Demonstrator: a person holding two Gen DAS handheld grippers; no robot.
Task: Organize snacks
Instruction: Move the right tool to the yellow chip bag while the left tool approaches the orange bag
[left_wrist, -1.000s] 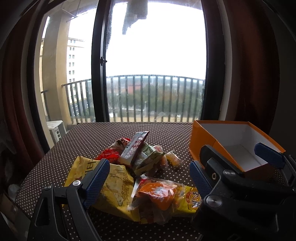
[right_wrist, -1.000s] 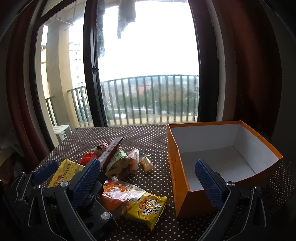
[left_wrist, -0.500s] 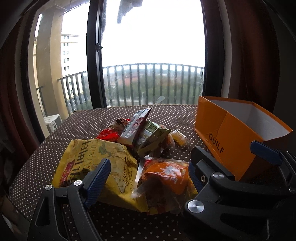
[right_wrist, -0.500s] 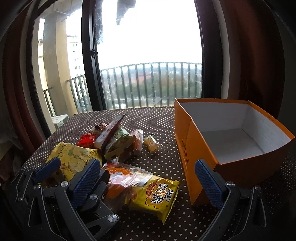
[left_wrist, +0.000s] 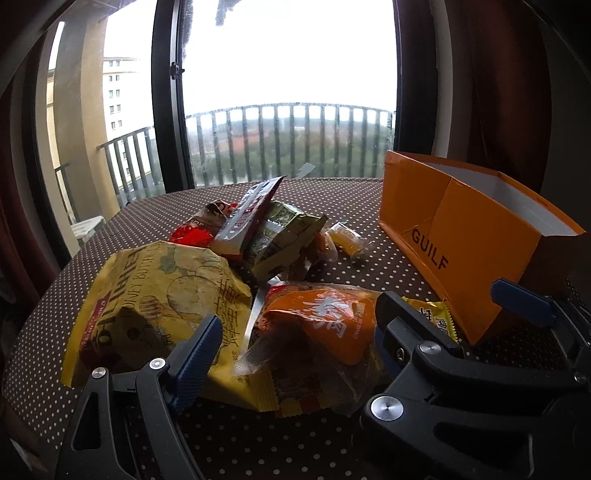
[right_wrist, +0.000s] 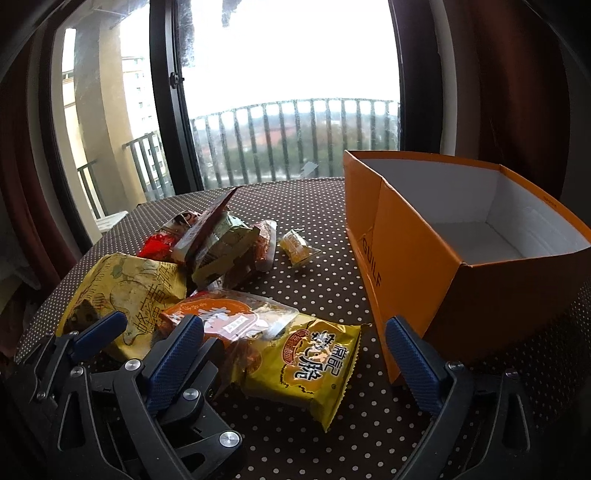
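Snacks (right_wrist: 236, 295) beside orange "GUILF" box (right_wrist: 413, 258)

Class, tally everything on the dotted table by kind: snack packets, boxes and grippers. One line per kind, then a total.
Snack packets: at least 8, e.g. big yellow chip bag, small yellow packet, orange packet; the pile overlaps
Boxes: 1, orange box
Grippers: 2, left gripper, right gripper
Total: 11
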